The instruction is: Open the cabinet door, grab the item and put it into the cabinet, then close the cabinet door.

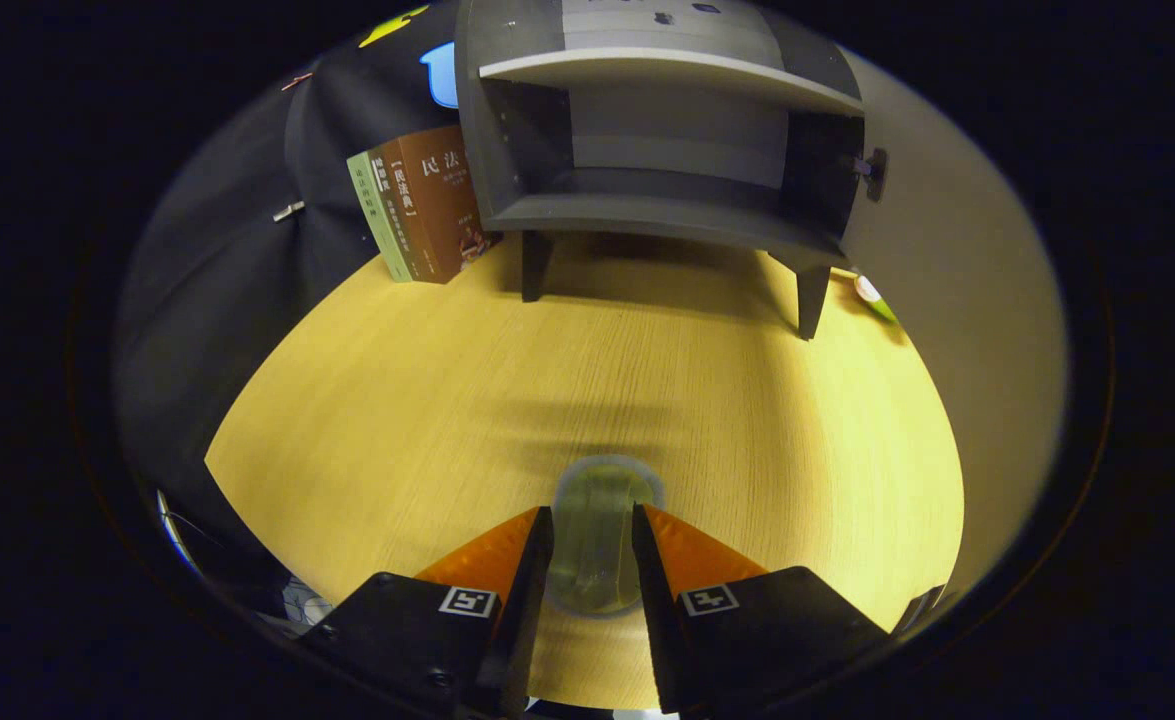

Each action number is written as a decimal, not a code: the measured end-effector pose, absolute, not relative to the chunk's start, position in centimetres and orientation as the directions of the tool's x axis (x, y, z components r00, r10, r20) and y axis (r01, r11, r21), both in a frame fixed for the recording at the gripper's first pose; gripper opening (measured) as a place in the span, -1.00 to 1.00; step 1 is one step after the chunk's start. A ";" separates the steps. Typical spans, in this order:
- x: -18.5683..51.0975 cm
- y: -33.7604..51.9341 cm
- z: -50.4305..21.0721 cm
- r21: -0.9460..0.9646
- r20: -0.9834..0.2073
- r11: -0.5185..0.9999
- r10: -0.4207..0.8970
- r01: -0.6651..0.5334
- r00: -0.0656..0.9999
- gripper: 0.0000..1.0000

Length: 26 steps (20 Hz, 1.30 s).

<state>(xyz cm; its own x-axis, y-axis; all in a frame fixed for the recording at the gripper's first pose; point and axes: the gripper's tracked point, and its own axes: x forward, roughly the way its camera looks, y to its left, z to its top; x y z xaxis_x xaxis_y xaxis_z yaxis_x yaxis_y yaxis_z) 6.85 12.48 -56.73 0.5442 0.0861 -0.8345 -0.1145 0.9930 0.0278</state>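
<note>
Gripper view: a clear, round glass jar with a pale rim sits clamped between the gripper, both jaws pressing its sides, low over the yellow wood-grain surface. The jar's edges blur slightly, so whether it rests on the surface or hangs just above it cannot be told.

On the far side stands a grey, box-shaped cabinet on dark legs, well apart from the jar, its front open and its lower compartment bare. A small dark knob shows at the cabinet's right edge, likely on the swung-back door. The step in hand appears to be carrying the jar into that opening. Done well, it calls for keeping the jar upright, lifting it high enough to clear the front lip of the cabinet's floor, and steering straight between the two front legs' line into the middle of the compartment before the grip is released.

Left of the cabinet, books lean against the wall: a brown book and a green book. Right of the cabinet lies a small green-and-white object, too small to identify.

The count: one jar, one cabinet, at least two books, one small object.
</note>
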 end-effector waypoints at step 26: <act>7.1 11.1 -58.0 0.016 -0.908 0.982 0.092 -0.186 0.408 -0.71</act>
